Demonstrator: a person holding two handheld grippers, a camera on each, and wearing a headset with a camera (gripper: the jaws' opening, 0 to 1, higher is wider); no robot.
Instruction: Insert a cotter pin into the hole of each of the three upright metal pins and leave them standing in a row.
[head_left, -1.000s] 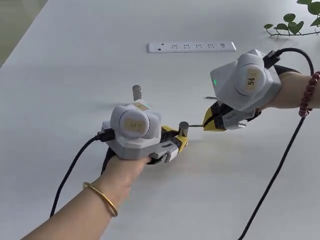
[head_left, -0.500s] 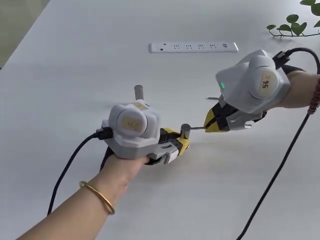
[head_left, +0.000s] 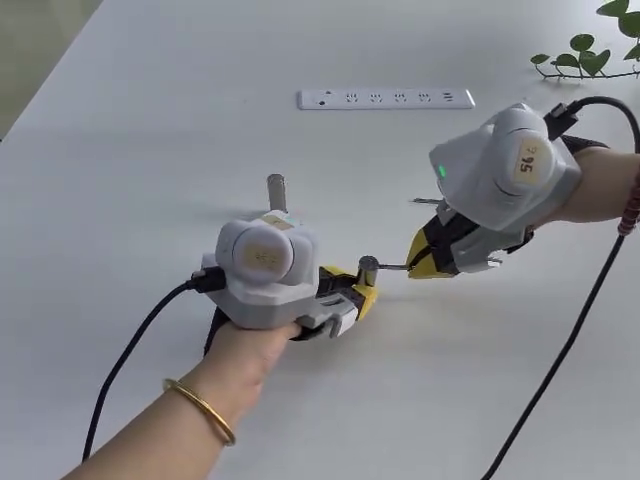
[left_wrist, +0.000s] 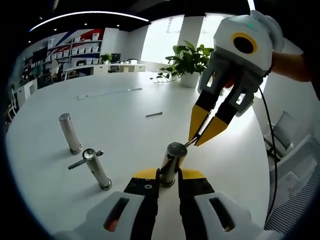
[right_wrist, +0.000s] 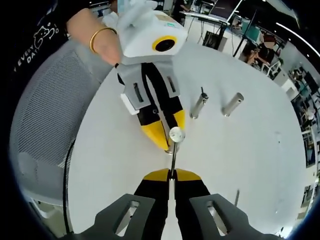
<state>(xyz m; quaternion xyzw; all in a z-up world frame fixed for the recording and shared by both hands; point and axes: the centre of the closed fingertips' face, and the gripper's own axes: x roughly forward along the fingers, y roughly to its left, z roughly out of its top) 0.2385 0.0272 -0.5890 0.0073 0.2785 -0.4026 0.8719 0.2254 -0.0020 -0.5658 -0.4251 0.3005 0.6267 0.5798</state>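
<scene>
The table (head_left: 120, 180) has its left edge at the far upper left of the head view, and broad bare tabletop lies between that edge and the work. A bare upright pin (head_left: 275, 190) stands behind the left gripper (head_left: 358, 288). In the left gripper view a second pin (left_wrist: 95, 167), already carrying a cotter pin, stands just beside it. The left gripper's tongs are clamped on the held pin (head_left: 368, 268), which stands upright on the table. The cotter pin (head_left: 392, 266) lies level, its tip touching the held pin's upper end and its other end pinched in the closed tongs of the right gripper (head_left: 413, 262). A loose cotter pin (head_left: 425, 201) lies behind, a power strip (head_left: 386, 98) farther back, and a plant (head_left: 590, 55) at the far right. Bare tabletop lies all around the grippers. Against one second ago, both grips and the contact are unchanged.
</scene>
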